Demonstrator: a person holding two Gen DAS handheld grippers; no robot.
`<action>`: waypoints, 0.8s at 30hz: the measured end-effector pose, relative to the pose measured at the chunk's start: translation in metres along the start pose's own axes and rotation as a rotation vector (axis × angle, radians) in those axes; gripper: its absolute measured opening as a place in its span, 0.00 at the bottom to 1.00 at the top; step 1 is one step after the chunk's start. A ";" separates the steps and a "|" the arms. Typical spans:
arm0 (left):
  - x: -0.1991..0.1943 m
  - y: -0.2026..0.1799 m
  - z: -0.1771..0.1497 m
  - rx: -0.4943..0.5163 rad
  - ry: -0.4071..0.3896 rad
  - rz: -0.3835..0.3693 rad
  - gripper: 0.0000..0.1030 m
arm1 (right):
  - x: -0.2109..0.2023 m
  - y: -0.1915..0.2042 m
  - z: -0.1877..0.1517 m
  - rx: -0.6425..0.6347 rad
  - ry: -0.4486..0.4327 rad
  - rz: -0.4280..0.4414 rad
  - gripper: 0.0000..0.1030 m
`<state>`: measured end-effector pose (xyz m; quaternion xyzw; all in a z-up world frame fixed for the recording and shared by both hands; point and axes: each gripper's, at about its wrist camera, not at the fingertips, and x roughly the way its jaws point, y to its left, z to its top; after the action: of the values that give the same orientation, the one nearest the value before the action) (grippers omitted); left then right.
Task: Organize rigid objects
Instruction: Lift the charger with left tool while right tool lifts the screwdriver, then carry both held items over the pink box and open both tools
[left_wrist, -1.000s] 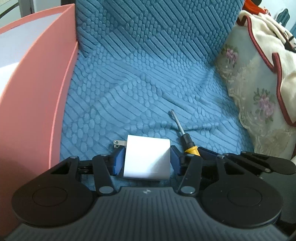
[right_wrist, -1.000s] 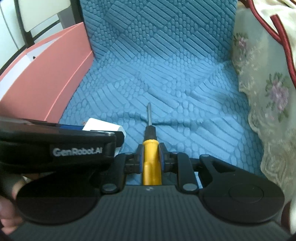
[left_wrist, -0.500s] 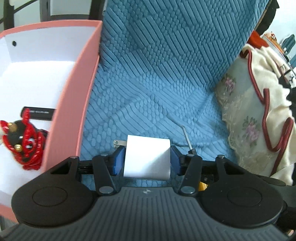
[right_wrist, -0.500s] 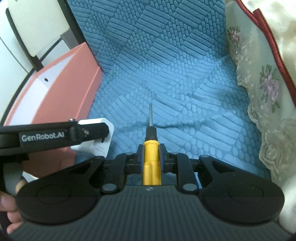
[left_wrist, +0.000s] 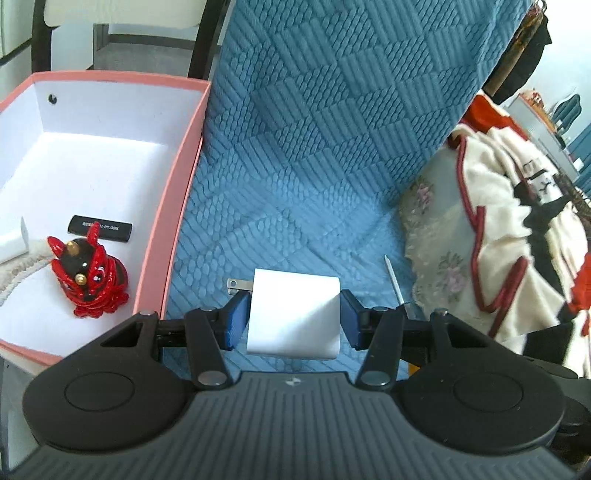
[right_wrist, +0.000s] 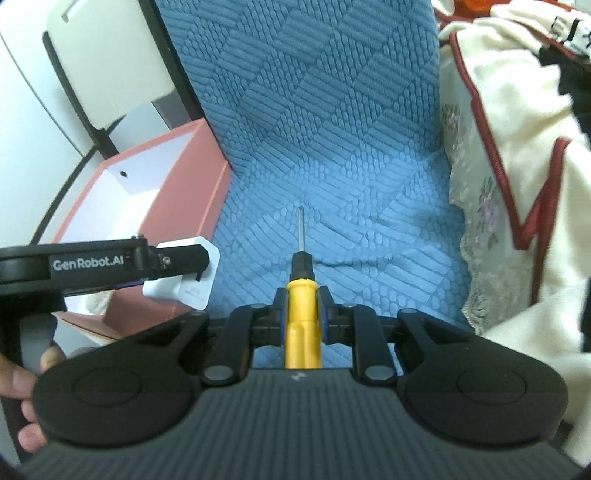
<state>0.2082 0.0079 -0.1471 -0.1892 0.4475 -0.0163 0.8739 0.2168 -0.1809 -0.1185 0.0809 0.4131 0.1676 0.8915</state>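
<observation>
Charger — smooth matt white plastic, metal prongs. Screwdriver — glossy yellow plastic handle, bare metal shaft. Blue cover: quilted, ribbed cloth. Box: matt pink card. Red figurine: glossy.

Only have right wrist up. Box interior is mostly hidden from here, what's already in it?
Observer: Left wrist shows a red figurine on the pink box floor.
Operator: Anything else in there?
Observer: A flat black stick lies just behind the figurine, and a white block sits at the left edge.
Operator: Left gripper's hold on the charger?
Observer: Left gripper pads clamp the white charger on both sides, prongs pointing left toward the box.
</observation>
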 end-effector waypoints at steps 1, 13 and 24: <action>-0.005 -0.002 0.000 0.006 -0.003 -0.003 0.56 | -0.006 0.001 0.001 0.000 -0.008 0.001 0.19; -0.062 0.004 0.014 -0.013 -0.074 -0.034 0.56 | -0.054 0.039 0.013 -0.073 -0.080 0.028 0.19; -0.122 0.067 0.026 -0.061 -0.150 -0.009 0.56 | -0.054 0.120 0.018 -0.185 -0.103 0.121 0.19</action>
<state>0.1460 0.1019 -0.0619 -0.2186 0.3804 0.0077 0.8986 0.1700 -0.0891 -0.0351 0.0316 0.3440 0.2541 0.9034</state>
